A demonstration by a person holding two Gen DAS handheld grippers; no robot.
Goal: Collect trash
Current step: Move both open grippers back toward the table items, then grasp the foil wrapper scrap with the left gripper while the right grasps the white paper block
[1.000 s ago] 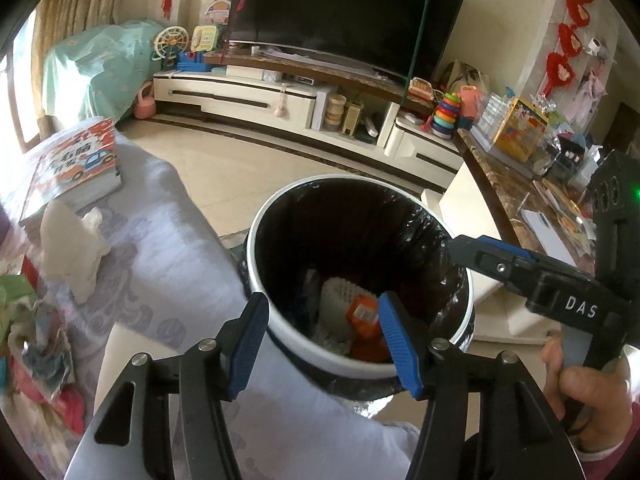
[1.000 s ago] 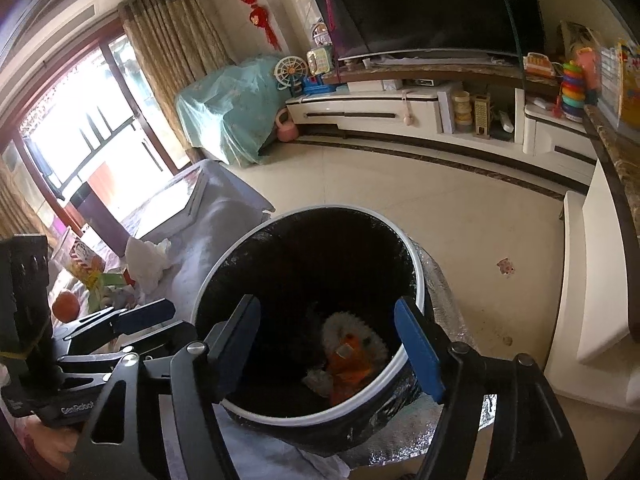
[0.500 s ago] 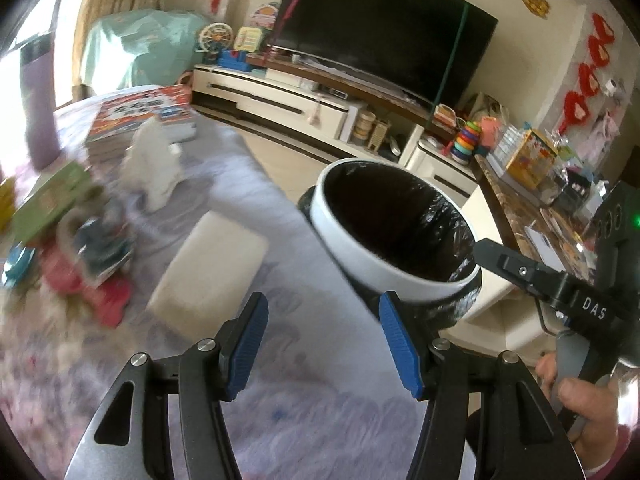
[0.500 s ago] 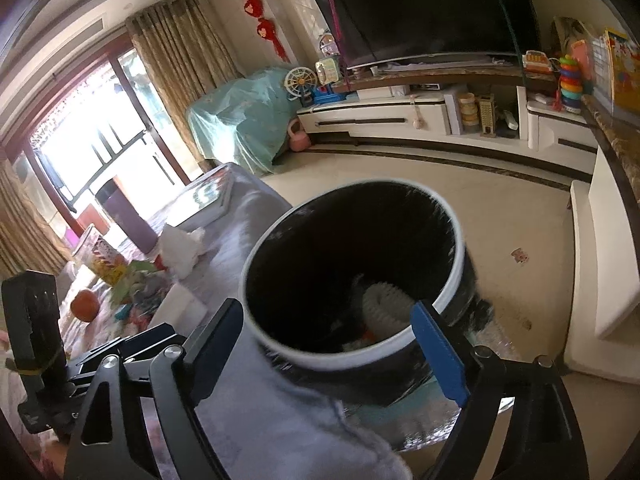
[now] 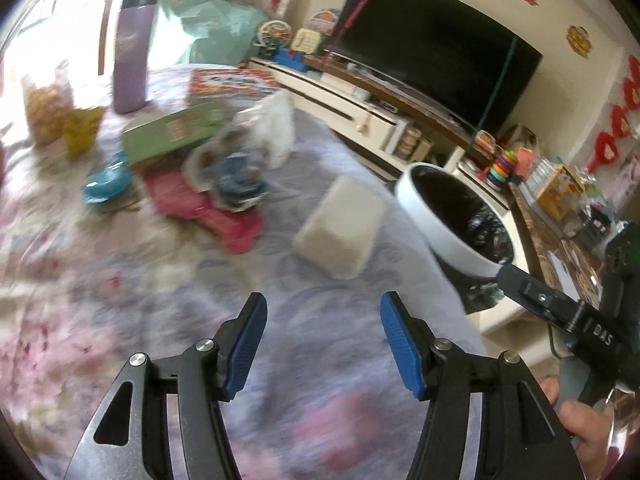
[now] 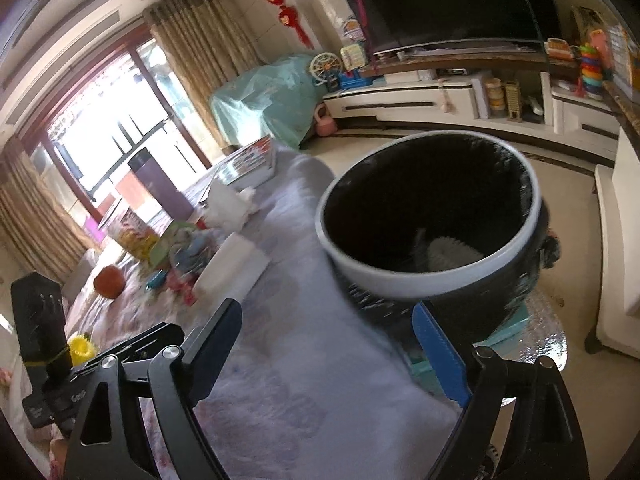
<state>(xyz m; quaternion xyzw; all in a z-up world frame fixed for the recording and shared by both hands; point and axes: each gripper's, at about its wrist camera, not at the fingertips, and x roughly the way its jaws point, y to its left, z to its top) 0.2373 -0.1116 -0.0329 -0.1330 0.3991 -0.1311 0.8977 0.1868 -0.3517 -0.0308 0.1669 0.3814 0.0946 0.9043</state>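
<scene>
My left gripper (image 5: 322, 330) is open and empty above the lilac cloth-covered table (image 5: 200, 300). Ahead of it lie a white tissue pack (image 5: 340, 232), a crumpled wrapper pile (image 5: 232, 172) on a red bone-shaped mat (image 5: 208, 212), and a white crumpled tissue (image 5: 276, 128). The white-rimmed trash bin (image 5: 452, 224) with a black liner stands off the table's right edge. My right gripper (image 6: 328, 348) is open and empty, over the table edge beside the bin (image 6: 432, 216). A white piece of trash (image 6: 452, 254) shows inside the bin.
On the table are a purple bottle (image 5: 132, 48), a green box (image 5: 172, 132), a book (image 5: 232, 84), a blue dish (image 5: 108, 184), a snack jar (image 5: 46, 104) and an orange fruit (image 6: 108, 282). A TV stand (image 6: 460, 100) lines the far wall.
Both grippers have swung left, away from over the bin and toward the cluttered table. The bin has slid to the right in both views. Both stay open and empty.
</scene>
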